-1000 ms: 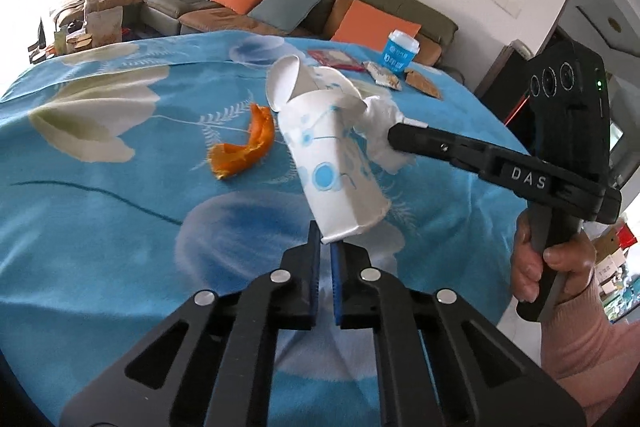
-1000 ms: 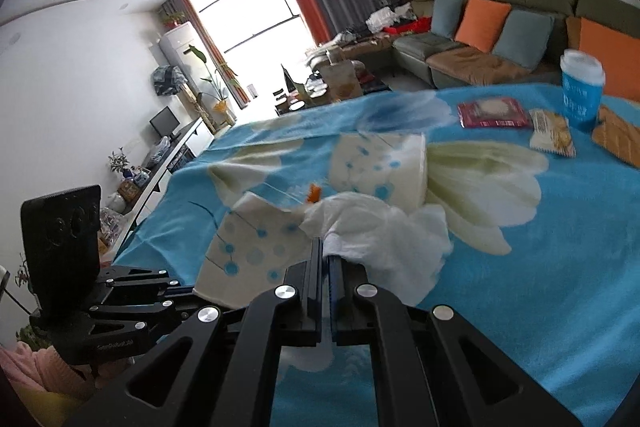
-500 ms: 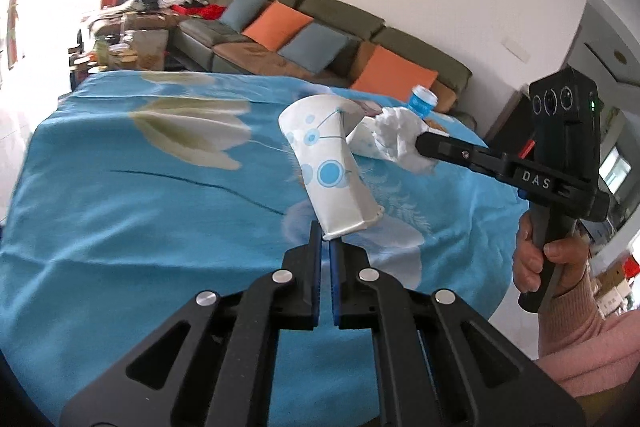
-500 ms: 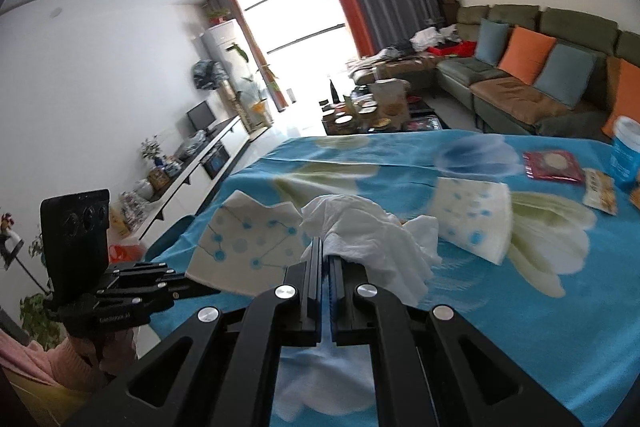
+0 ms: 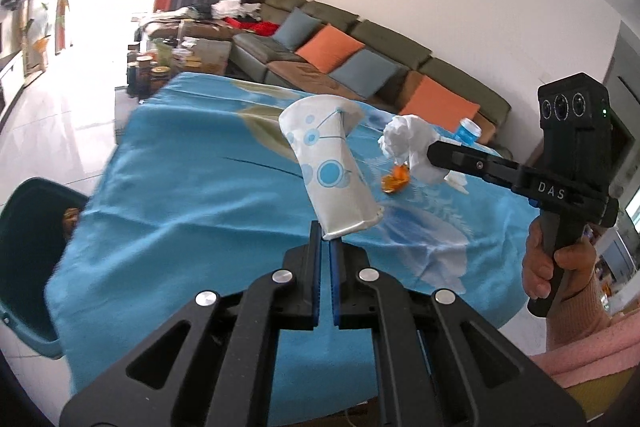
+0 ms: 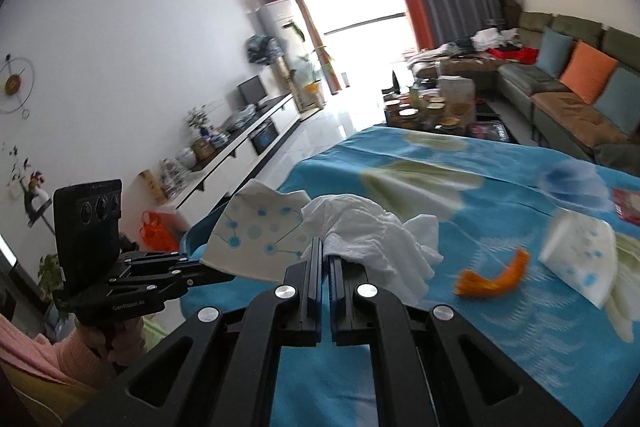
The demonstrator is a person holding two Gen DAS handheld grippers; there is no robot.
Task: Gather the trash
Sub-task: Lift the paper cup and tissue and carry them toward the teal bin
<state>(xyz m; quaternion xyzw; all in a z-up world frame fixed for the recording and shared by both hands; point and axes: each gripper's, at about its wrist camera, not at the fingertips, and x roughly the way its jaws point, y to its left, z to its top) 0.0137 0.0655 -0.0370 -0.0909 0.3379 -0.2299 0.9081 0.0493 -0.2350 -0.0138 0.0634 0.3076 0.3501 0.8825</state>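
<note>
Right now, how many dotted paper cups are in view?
2: one crushed cup clamped in the left gripper, another flattened cup lying on the blue tablecloth. Others may be hidden.

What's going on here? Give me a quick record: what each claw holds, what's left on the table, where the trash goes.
left gripper: shut on crushed paper cup
right gripper: shut on white tissue wad
left on blue tablecloth: orange peel, second paper cup
bin: dark green bin beside the table's edge
</note>
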